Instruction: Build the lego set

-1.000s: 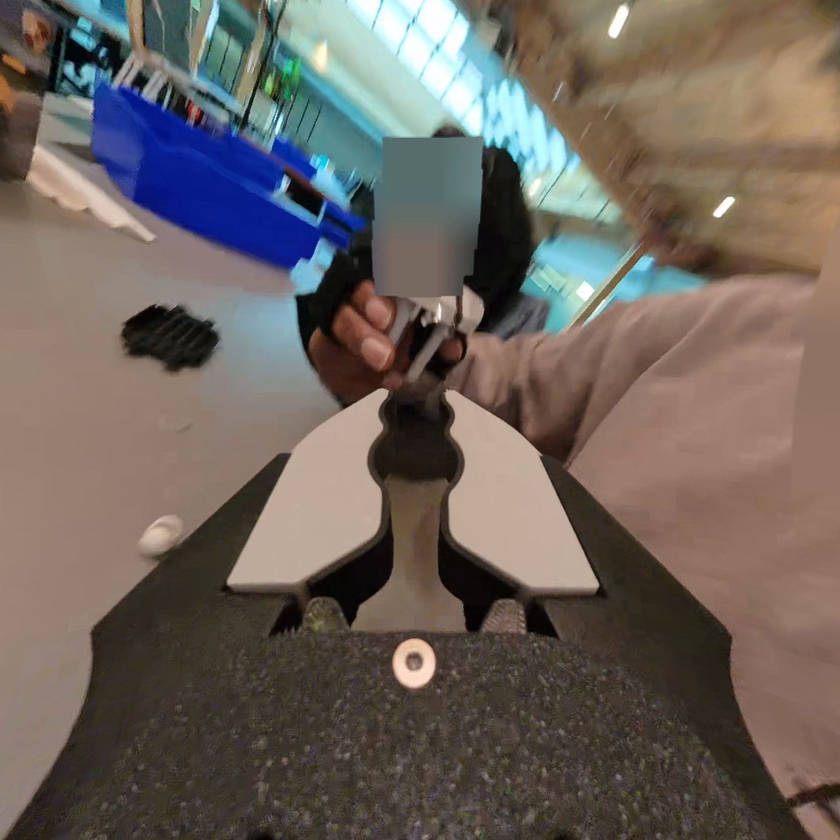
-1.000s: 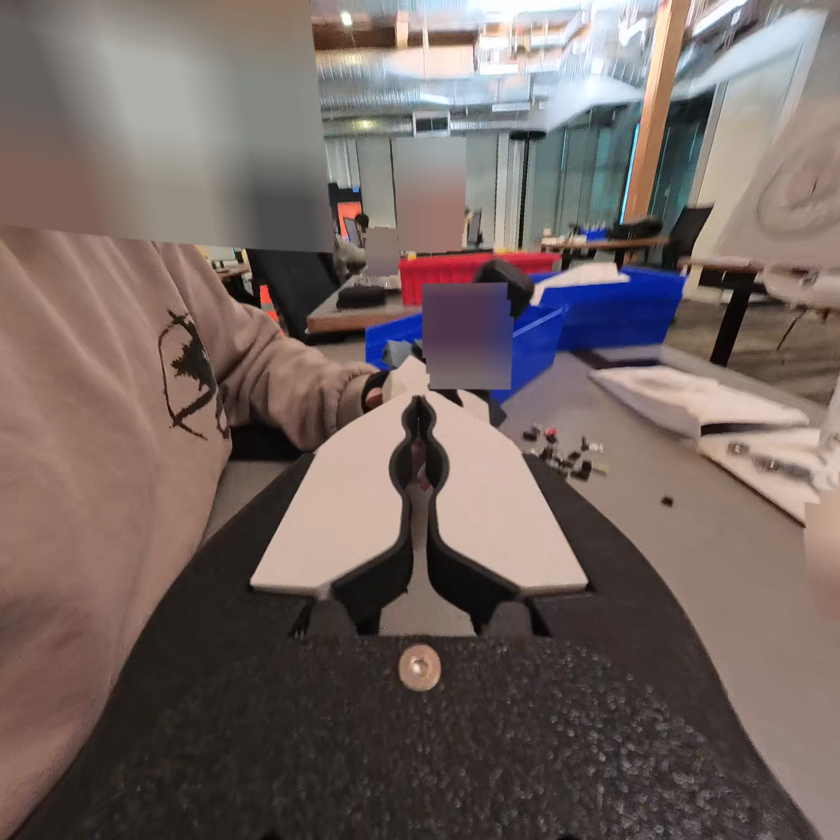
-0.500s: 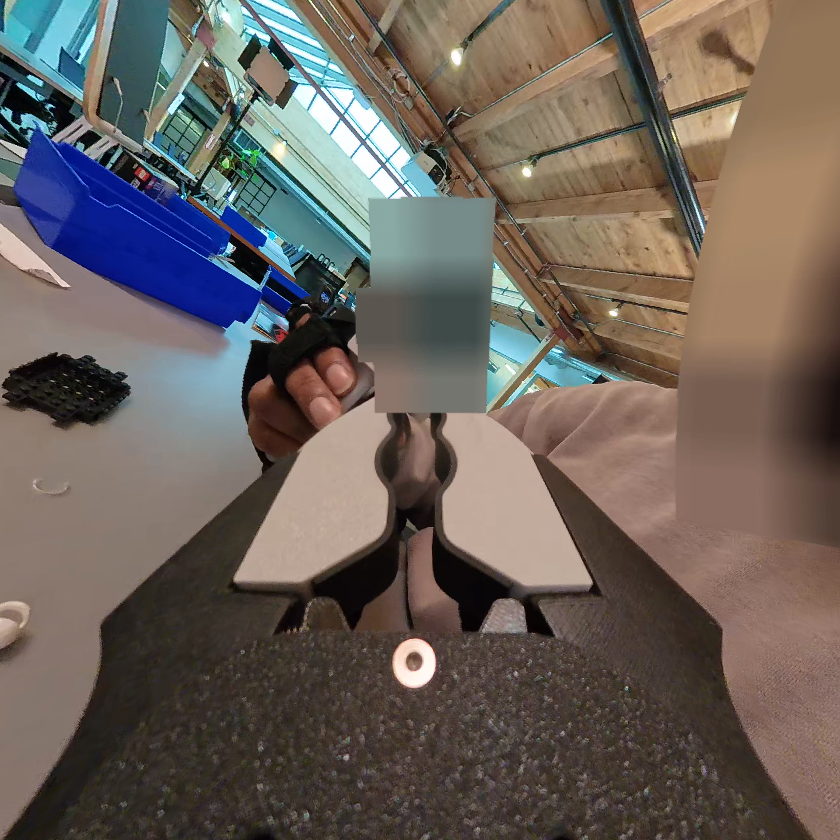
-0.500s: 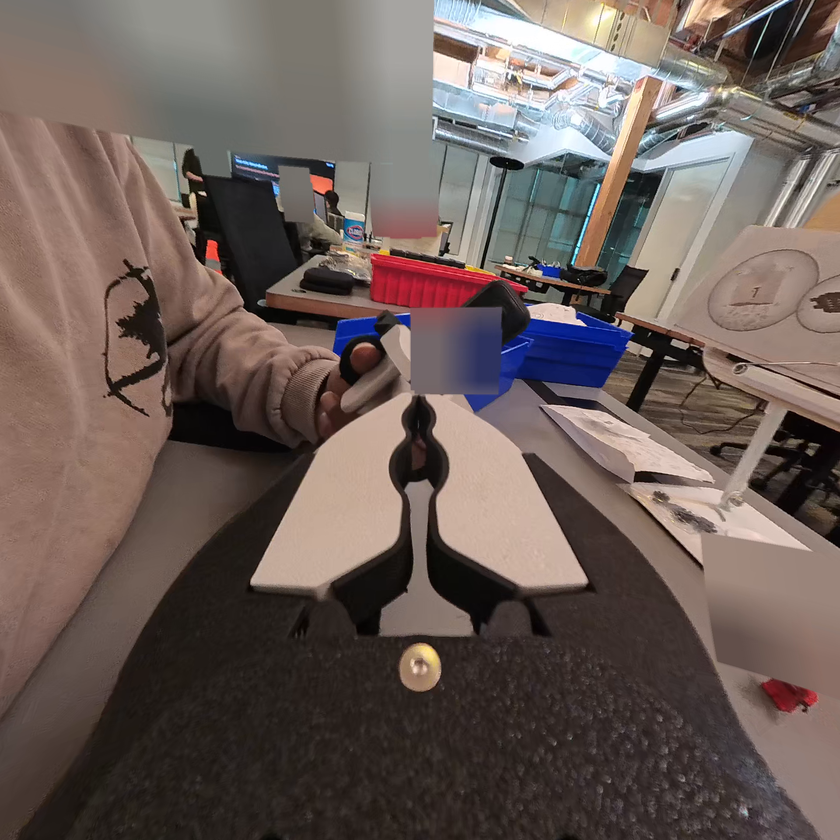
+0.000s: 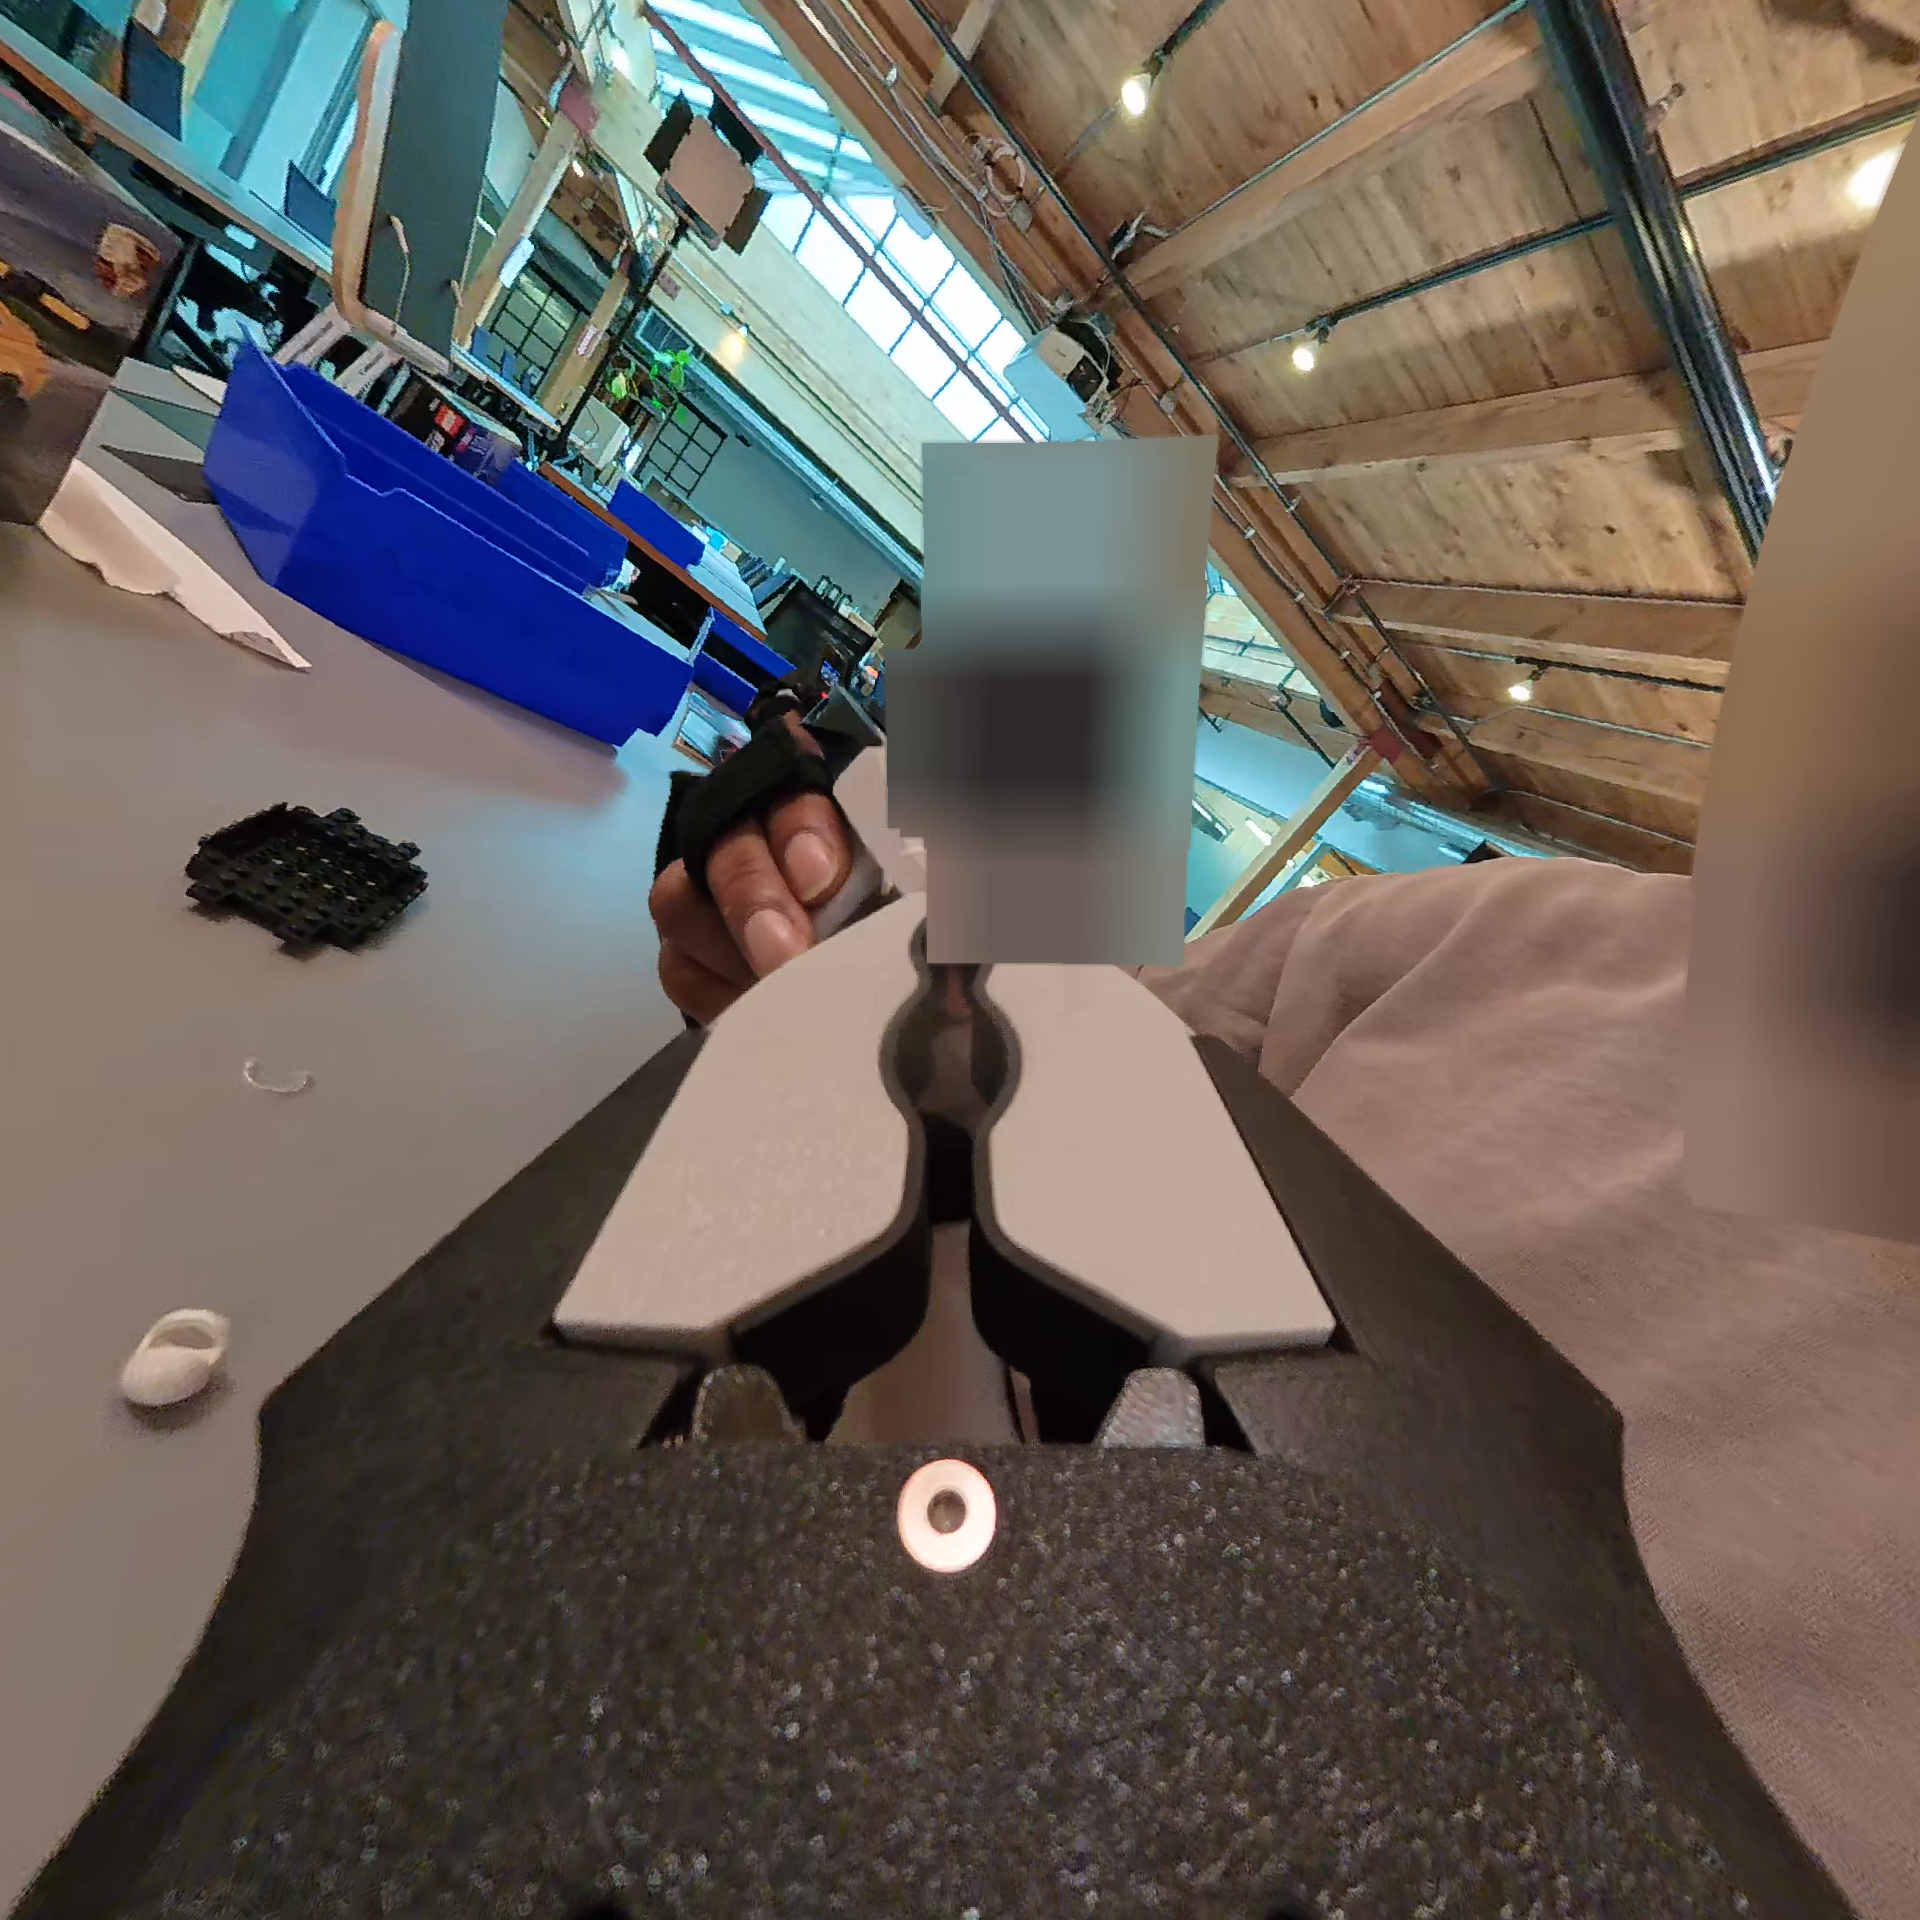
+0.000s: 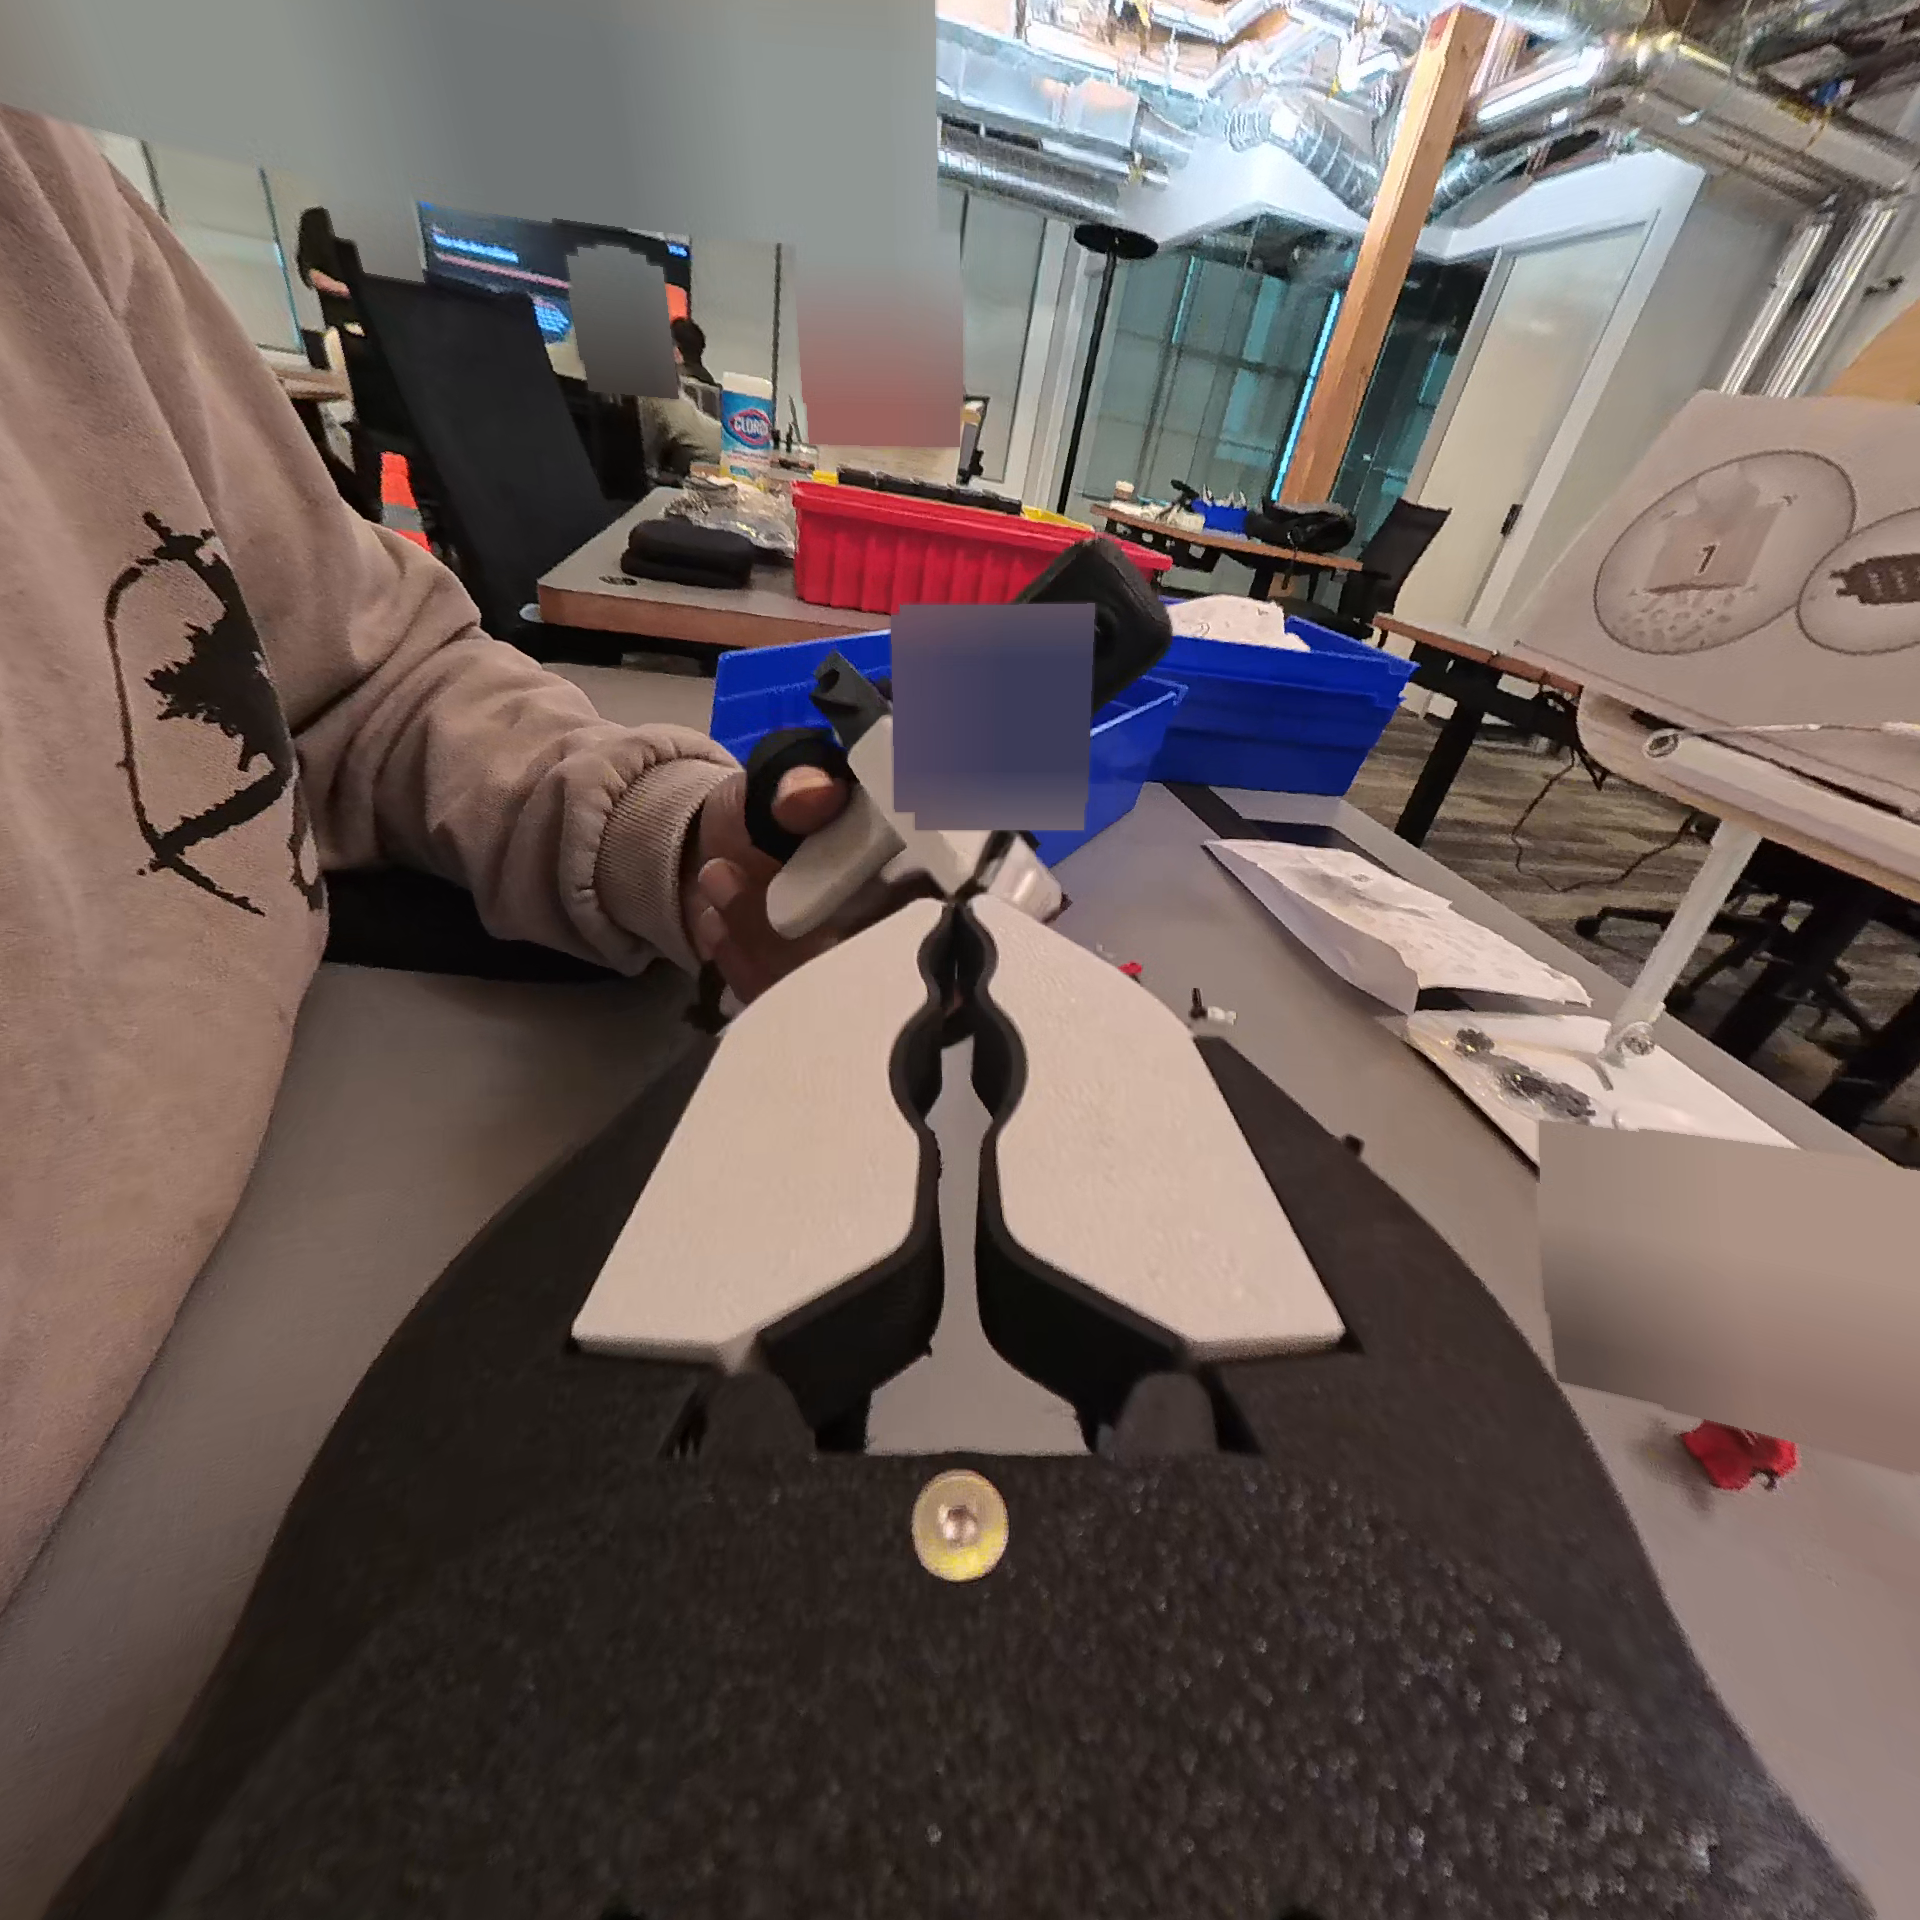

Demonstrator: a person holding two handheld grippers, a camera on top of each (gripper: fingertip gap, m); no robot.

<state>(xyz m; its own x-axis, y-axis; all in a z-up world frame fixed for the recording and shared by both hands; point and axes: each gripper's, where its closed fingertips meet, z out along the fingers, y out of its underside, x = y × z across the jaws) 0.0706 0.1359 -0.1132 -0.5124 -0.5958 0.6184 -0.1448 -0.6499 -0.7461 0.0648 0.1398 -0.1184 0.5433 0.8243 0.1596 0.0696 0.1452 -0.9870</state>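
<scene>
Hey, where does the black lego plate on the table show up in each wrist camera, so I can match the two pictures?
Left wrist view: the black lego plate lies flat on the grey table at left, nearer the camera than the blue bin.
Right wrist view: not in it.
Shared landmark: blue bins on the grey table; in the right wrist view they sit at centre, beyond the gripper tips.

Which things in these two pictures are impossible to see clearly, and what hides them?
- Left wrist view: left gripper tips and any held piece, under a blur patch.
- Right wrist view: right gripper grip contents, too small.
- Right wrist view: red piece, partly under a patch.
- Right wrist view: small loose parts, too tiny.
</scene>
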